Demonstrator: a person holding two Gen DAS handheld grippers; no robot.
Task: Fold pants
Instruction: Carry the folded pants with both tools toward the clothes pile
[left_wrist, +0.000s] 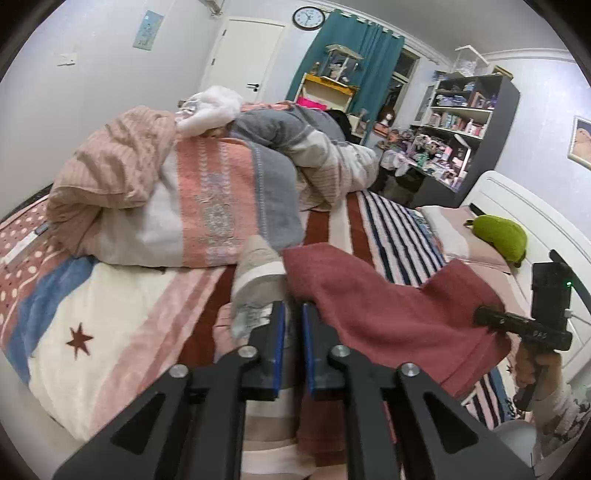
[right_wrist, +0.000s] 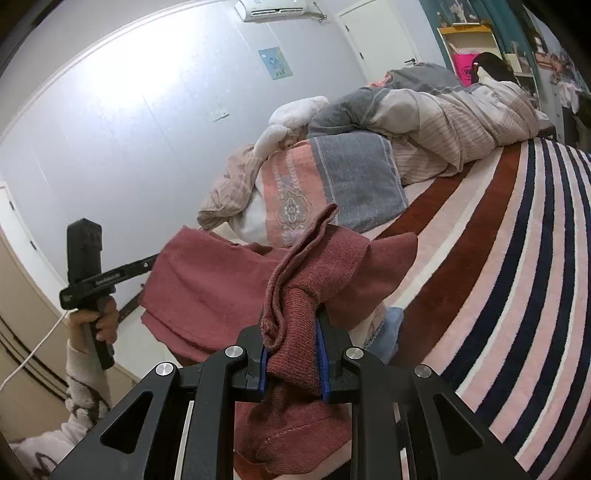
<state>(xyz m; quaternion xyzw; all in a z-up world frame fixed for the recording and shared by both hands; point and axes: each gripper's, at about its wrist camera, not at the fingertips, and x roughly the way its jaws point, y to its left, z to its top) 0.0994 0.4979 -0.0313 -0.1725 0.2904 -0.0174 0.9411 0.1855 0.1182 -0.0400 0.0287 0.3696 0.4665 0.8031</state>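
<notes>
Right gripper (right_wrist: 291, 354) clenched on bunched red pants (right_wrist: 207, 288), lifted above striped bed blanket (right_wrist: 517, 295); left gripper (left_wrist: 293, 332) narrow, grip on pants edge unclear; lettering on gripper bar too blurred to read.

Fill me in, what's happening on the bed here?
A person is folding a pair of dusty-red pants over a bed with a striped blanket, a handheld gripper in each hand. The right gripper has its jaws clamped on a bunched part of the fabric. The left gripper has its jaws nearly closed at another edge of the pants; whether they pinch the cloth is hard to tell. The garment hangs between the two, lifted off the bed, so the fold is not yet laid down.
</notes>
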